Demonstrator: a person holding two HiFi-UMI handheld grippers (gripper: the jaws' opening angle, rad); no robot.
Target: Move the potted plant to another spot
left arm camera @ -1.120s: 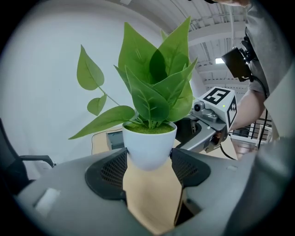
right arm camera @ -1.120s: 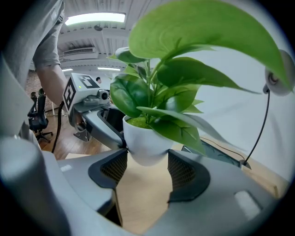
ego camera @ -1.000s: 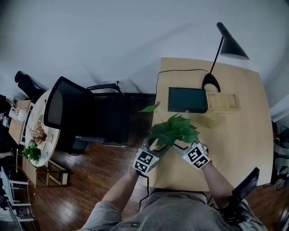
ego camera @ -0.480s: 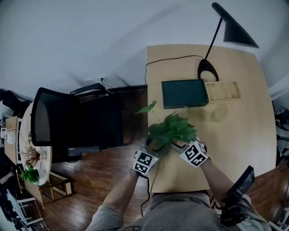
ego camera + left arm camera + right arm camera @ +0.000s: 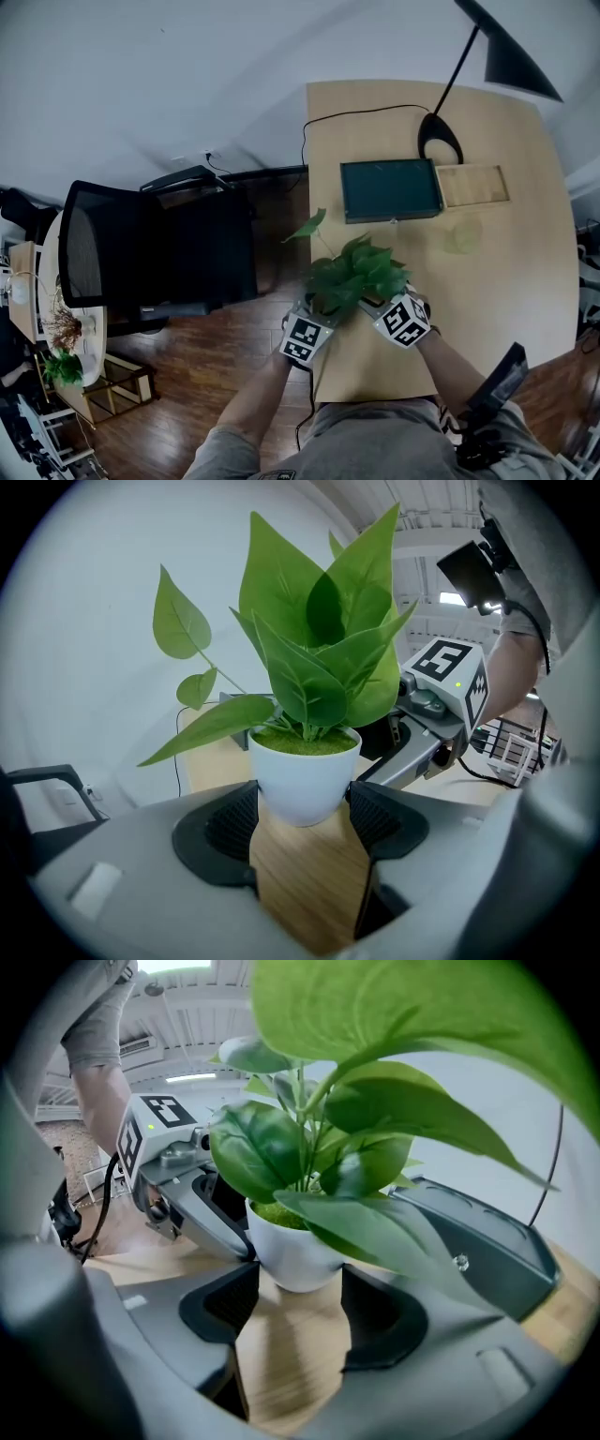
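1. Two grippers meet at the lower centre of the head view. Our left gripper [image 5: 302, 808] and right gripper [image 5: 298, 1293] each clench the white pot [image 5: 305, 778] between their pad tips, from opposite sides.
2. The potted plant [image 5: 356, 275] lies straight ahead of both pairs of jaws, its stem upright, over the near left edge of the table [image 5: 506, 272]. We cannot tell whether its base touches the wood.
3. Neither hand is nearer, so we judge the coming move needs both kept level, or the pot tips.
4. Farther up the frame, the dark tablet [image 5: 390, 189] and the lamp [image 5: 441, 148] stand well apart from the plant.
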